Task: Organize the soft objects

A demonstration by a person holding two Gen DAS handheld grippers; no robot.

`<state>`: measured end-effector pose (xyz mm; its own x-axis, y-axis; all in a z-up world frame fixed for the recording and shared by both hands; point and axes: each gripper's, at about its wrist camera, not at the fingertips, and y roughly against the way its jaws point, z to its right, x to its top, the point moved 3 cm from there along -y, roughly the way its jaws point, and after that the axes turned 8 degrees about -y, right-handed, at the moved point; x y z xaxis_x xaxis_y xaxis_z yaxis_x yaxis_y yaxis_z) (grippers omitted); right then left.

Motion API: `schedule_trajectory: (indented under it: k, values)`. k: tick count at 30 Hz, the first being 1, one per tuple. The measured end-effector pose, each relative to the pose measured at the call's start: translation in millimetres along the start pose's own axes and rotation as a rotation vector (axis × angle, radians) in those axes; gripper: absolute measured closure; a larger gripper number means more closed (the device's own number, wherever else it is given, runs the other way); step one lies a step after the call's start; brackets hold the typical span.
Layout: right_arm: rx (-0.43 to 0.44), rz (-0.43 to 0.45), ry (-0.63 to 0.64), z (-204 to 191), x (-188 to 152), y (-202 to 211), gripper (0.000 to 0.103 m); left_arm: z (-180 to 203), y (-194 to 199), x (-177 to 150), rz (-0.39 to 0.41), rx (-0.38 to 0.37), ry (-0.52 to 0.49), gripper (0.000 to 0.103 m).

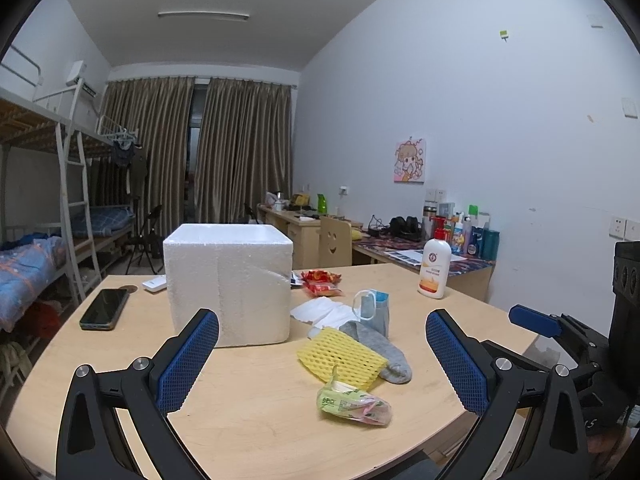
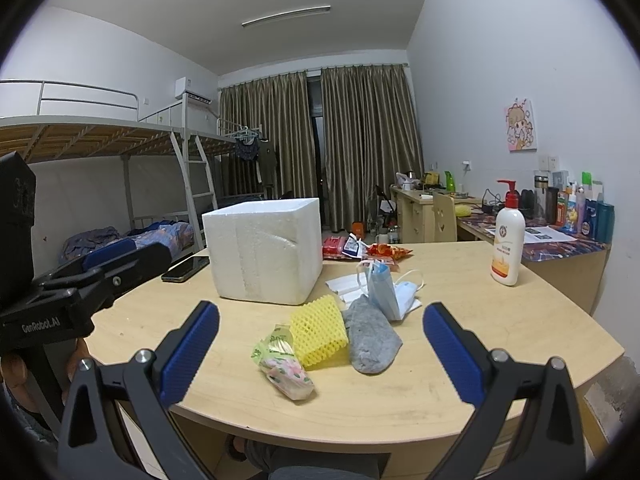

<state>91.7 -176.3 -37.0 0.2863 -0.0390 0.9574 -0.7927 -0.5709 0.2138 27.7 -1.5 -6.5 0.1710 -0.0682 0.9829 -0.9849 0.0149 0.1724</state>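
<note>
Both hand-held grippers, left [image 1: 322, 360] and right [image 2: 320, 350], spread apart, empty; gray sock [image 2: 370, 338] near table [image 2: 500, 344] front edge: light, limp; pinch mid-body

Left gripper [image 1: 322, 360] hovers over the near edge of the tabletop [image 1: 248, 412], jaws spread wide, nothing between the blue pads. Right gripper [image 1: 536, 322] visible at the right edge; its jaw state cannot be told. White foam box [image 1: 230, 284] stands ahead, left of centre. Black phone [image 1: 105, 309] lies flat to its left. Right of the box: yellow foam net [image 1: 340, 358] overlapping a grey sock [image 1: 378, 346], with a green tissue pack [image 1: 352, 404] just in front. Blue face mask [image 1: 374, 308] and white paper [image 1: 326, 310] behind the sock. Red snack packet [image 1: 322, 282] further back. Lotion bottle [image 1: 435, 267] upright, well apart at the far right.
</note>
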Motion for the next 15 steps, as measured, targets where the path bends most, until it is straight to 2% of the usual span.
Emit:
schedule_trajectory:
  k: [15]
  values:
    - [-0.003, 0.001, -0.005, 2.2, -0.5, -0.4, 0.000, -1.9, -0.6, -1.2, -0.001, 0.015, -0.011, 0.000]
